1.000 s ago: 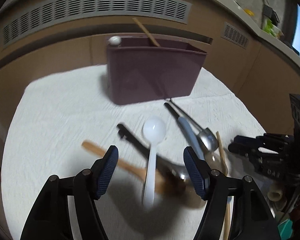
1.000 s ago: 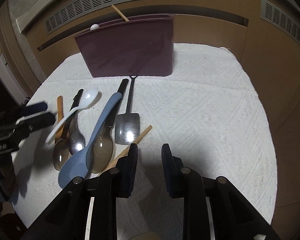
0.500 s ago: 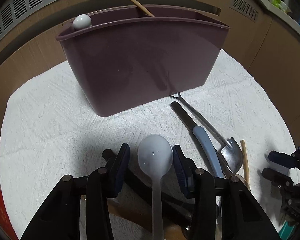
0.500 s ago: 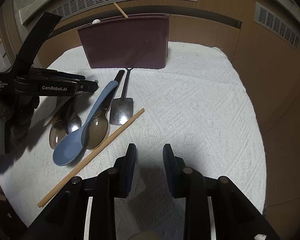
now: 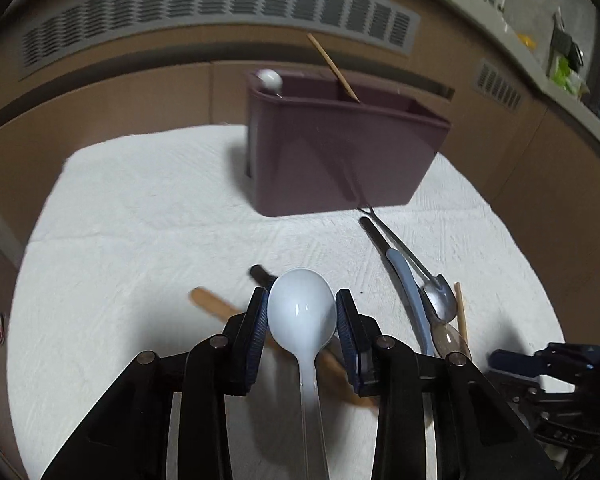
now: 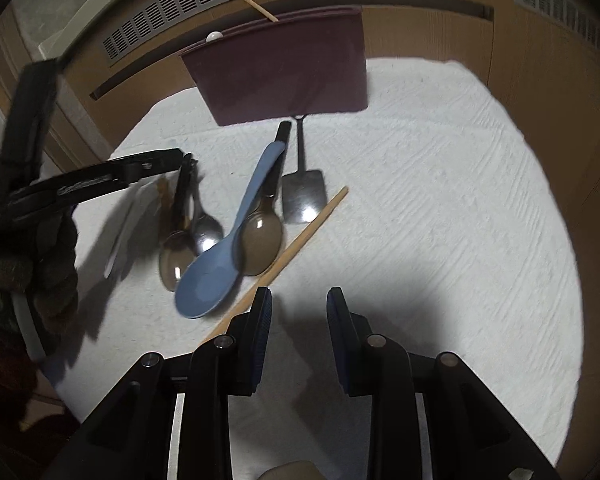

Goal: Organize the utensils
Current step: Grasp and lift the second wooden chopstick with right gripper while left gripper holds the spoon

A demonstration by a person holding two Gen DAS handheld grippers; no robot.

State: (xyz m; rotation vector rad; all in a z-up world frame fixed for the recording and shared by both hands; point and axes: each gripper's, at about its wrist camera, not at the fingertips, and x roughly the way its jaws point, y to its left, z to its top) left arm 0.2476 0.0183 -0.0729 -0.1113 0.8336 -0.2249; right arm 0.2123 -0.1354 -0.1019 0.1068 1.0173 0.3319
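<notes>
My left gripper (image 5: 302, 304) holds the white plastic spoon (image 5: 300, 320) by its bowl. The jaws are closing, both pads against the bowl's sides, and the handle runs back under the gripper. The maroon utensil holder (image 5: 340, 160) stands upright beyond it on the white cloth (image 5: 140, 240), with a wooden chopstick (image 5: 332, 66) and a white-knobbed utensil (image 5: 269, 79) inside. My right gripper (image 6: 298, 300) hovers open over bare cloth with nothing between its fingers. Just left of it lie a blue spoon (image 6: 212, 276), a brown translucent spoon (image 6: 260, 236) and a chopstick (image 6: 300, 240).
A metal spatula (image 6: 304, 196), a steel spoon (image 6: 206, 228) and a dark-handled spoon (image 6: 176, 256) also lie on the cloth in front of the holder (image 6: 284, 76). A wooden utensil (image 5: 212, 304) lies under my left gripper. Brown cabinet fronts with vent grilles (image 5: 220, 12) ring the table.
The left gripper's jaws have closed onto the white spoon's bowl; it swung in near the holder, then drew back with the spoon. The right gripper shifted slightly and stays open.
</notes>
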